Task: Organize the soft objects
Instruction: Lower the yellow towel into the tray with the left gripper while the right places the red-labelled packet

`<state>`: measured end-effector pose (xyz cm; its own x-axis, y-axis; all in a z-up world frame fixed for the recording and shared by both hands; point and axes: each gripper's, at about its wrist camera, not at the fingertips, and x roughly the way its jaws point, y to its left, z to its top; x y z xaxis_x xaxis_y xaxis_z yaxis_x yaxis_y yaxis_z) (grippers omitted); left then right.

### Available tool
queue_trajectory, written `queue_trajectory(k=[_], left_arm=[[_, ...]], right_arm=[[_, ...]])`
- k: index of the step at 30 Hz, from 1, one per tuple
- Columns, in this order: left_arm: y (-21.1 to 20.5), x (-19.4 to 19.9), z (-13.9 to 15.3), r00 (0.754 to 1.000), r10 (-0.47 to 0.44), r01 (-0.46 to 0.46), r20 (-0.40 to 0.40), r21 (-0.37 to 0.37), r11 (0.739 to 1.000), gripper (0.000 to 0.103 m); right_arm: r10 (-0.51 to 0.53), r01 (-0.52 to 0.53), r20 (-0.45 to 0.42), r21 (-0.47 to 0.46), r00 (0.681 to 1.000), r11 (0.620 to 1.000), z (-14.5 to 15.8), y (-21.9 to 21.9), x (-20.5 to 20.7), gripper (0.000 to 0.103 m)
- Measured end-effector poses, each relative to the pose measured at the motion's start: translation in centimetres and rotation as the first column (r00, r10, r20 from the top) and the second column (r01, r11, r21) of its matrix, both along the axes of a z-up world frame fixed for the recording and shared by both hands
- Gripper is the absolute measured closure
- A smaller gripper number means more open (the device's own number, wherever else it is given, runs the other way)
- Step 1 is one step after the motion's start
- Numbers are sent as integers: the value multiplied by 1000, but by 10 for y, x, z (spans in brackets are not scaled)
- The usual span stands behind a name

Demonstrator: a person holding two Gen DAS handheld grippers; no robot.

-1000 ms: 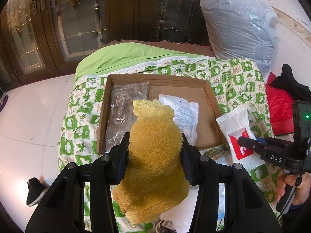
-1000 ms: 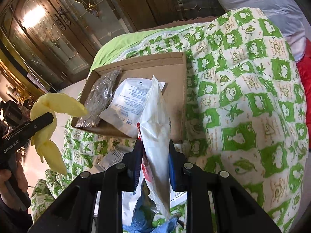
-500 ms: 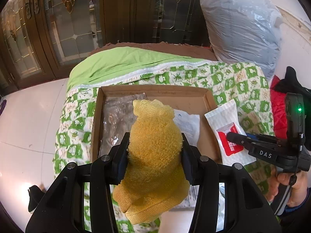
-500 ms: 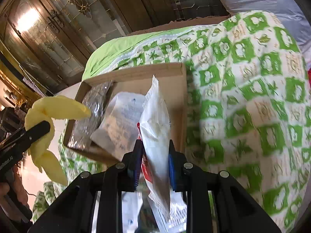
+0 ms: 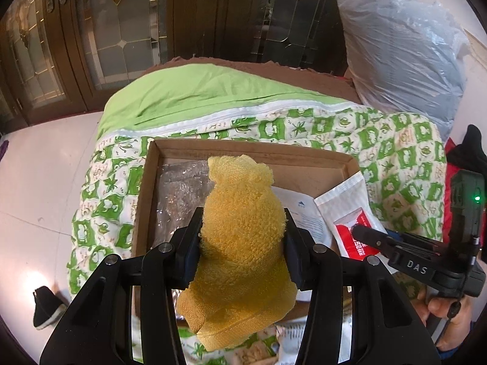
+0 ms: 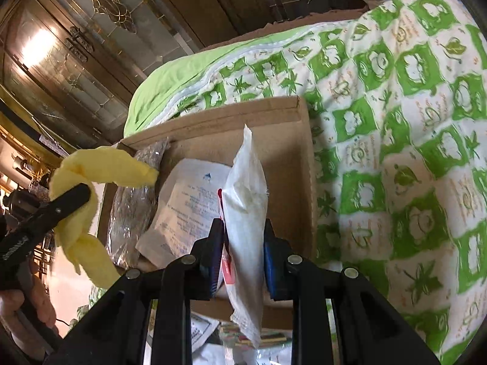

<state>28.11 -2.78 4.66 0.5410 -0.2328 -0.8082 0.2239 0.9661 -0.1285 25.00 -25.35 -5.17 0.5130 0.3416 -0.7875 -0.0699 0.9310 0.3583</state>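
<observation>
My left gripper (image 5: 242,237) is shut on a fluffy yellow towel (image 5: 240,231) and holds it over the near edge of a shallow cardboard box (image 5: 255,149). The towel also shows in the right wrist view (image 6: 82,188). My right gripper (image 6: 242,243) is shut on a white packet with a red label (image 6: 246,213), held over the box's right half (image 6: 289,158). The packet shows in the left wrist view (image 5: 347,213). In the box lie a clear plastic bag (image 5: 179,188) and a white printed pouch (image 6: 188,206).
The box rests on a green and white quilt (image 6: 395,121) over a green sheet (image 5: 197,91). A large grey plastic bag (image 5: 401,45) stands at the back right. Wooden glass doors (image 5: 121,24) are behind. Loose packets lie below the box (image 6: 255,339). A black shoe (image 5: 45,307) is on the floor.
Both grippers have moved forward toward the box with their loads. The white packet now hangs over the box's right side instead of beside it.
</observation>
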Motion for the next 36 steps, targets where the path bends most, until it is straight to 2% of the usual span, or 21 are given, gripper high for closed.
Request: queue_trajectory(k=[7, 13, 15, 17, 21, 23, 28, 36], left_arm=[[-4, 12, -27, 999, 8, -8, -31, 10, 1000, 56], [-5, 15, -39, 999, 13, -11, -50, 24, 1000, 56], [-6, 14, -38, 999, 17, -15, -43, 42, 999, 56], [-6, 13, -37, 999, 19, -17, -37, 52, 999, 53], [-8, 9, -33, 1000, 18, -17, -18, 85, 996, 53], [-10, 7, -32, 1000, 14, -12, -11, 104, 994, 53], [-14, -3, -26, 1000, 1, -2, 12, 138, 990, 53], [-13, -27, -15, 999, 4, -9, 32, 135, 991, 53]], right_arm=[[13, -12, -33, 30, 999, 999, -16, 6, 8, 80], [6, -6, -22, 29, 1000, 1000, -17, 3, 10, 78], [-9, 9, -13, 15, 1000, 1000, -17, 1, 10, 72], [-32, 32, 2, -20, 999, 999, -16, -2, 9, 53], [-38, 39, 33, -26, 999, 999, -10, -6, 4, 46], [-46, 51, 79, -63, 996, 997, -3, -6, -2, 36], [-52, 65, 139, -88, 989, 994, 8, -9, -12, 35], [-90, 98, 135, -60, 987, 993, 8, -20, -32, 35]])
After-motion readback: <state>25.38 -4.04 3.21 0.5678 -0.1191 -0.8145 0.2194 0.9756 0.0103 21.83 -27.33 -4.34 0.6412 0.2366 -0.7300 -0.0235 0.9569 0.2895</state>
